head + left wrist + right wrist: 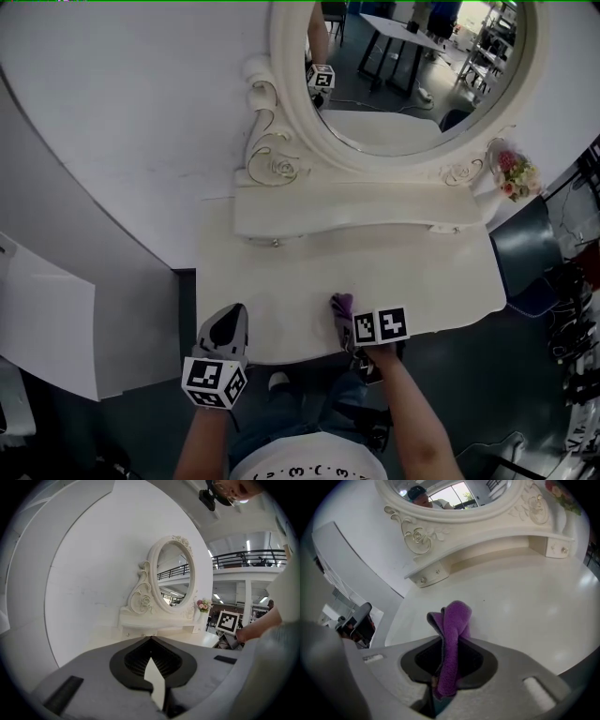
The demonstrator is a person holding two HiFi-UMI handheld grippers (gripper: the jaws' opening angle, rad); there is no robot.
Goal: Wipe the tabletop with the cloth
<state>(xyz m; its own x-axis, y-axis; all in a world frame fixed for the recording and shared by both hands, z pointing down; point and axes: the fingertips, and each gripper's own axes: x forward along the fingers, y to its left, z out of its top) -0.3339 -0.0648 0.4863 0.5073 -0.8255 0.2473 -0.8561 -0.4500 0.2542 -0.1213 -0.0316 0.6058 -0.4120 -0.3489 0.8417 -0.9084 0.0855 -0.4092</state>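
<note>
White tabletop (281,309); ornate mirror stand (356,211) along back edge; flowers (514,174) at stand's right end.

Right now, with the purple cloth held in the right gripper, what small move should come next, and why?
Probably lower the right gripper so the purple cloth presses on the tabletop. The cloth is clamped in its jaws near the front edge, contact isn't clear, and most of the white surface lies ahead.

A staged corner in a big open hall. A mezzanine railing (243,555) and strip lights (247,544) show at right. The mirror (375,127) at top reflects work tables (403,36).
</note>
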